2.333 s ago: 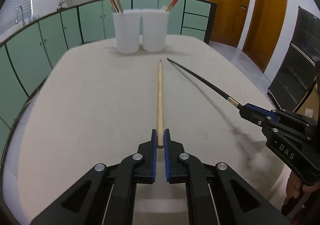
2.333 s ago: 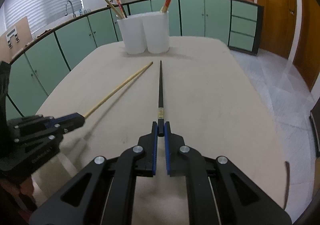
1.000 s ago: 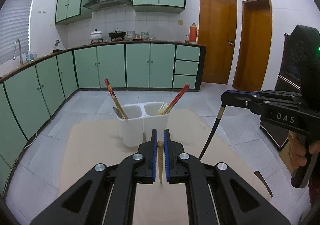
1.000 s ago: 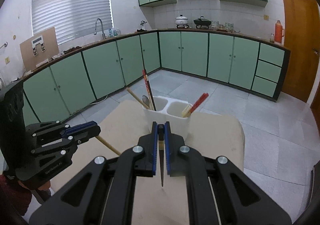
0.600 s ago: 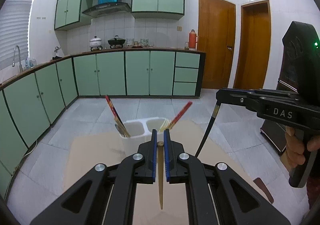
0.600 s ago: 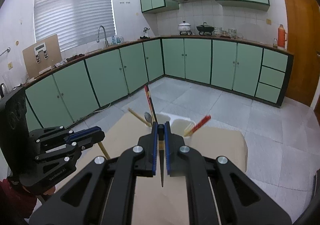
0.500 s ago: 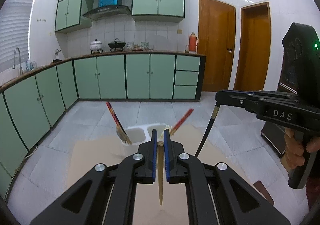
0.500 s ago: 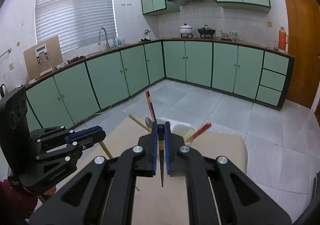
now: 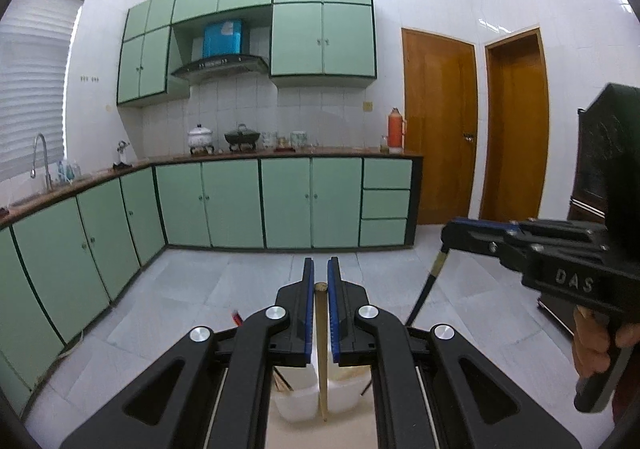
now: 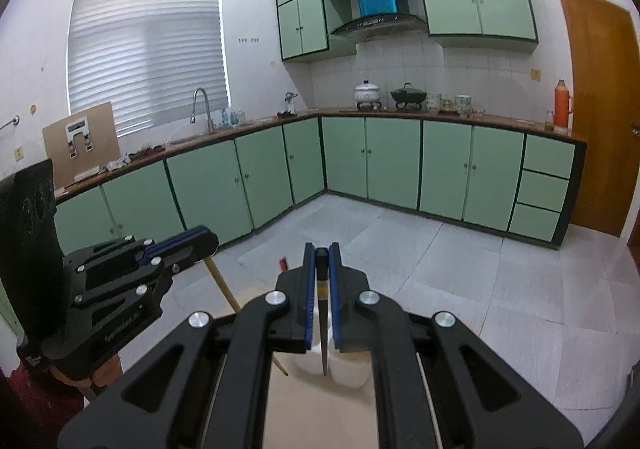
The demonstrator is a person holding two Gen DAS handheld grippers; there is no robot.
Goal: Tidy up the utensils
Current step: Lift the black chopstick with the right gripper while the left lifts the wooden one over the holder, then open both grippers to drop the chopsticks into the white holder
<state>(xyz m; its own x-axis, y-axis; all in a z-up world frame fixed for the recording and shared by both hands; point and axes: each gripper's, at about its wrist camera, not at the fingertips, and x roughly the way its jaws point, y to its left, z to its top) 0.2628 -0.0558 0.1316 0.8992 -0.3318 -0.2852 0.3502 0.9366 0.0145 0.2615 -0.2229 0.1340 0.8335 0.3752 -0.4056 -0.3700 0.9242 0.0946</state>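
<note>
Basically 2 handheld tools up in the air over a beige surface (image 9: 320, 435), each clamped on 1 chopstick. Left tool (image 9: 317, 277) has its blue-padded jaws pinched tight on the butt end of a light wooden chopstick (image 9: 322, 361), which hangs down tip-first between the jaws; its tip shows in front of a white 2-compartment utensil holder (image 9: 298, 401) standing on the surface below, on about the line where the 2 cups meet. Cannot tell if the tip is above the rim or in front of the holder. Right tool (image 10: 320, 259) likewise squeezed closed on the top of a black chopstick (image 10: 323, 333), pointing down, tip over the same white holder (image 10: 352, 375) in the right wrist view. Holder mostly hidden behind tool arms in both views; a few stick ends and a red chopstick tip (image 9: 236, 317) poke out on its left side. From the left wrist view the right tool (image 9: 450, 233) sits off to the right, black chopstick (image 9: 426, 289) slanting down from it, a hand (image 9: 596, 345) gripping its handle. From the right wrist view the left tool (image 10: 208, 239) is at left with the wooden chopstick (image 10: 224, 285) slanting down. Behind: green cabinets (image 9: 232, 205), range hood (image 9: 220, 65), orange thermos (image 9: 395, 129), wooden doors (image 9: 438, 121)
</note>
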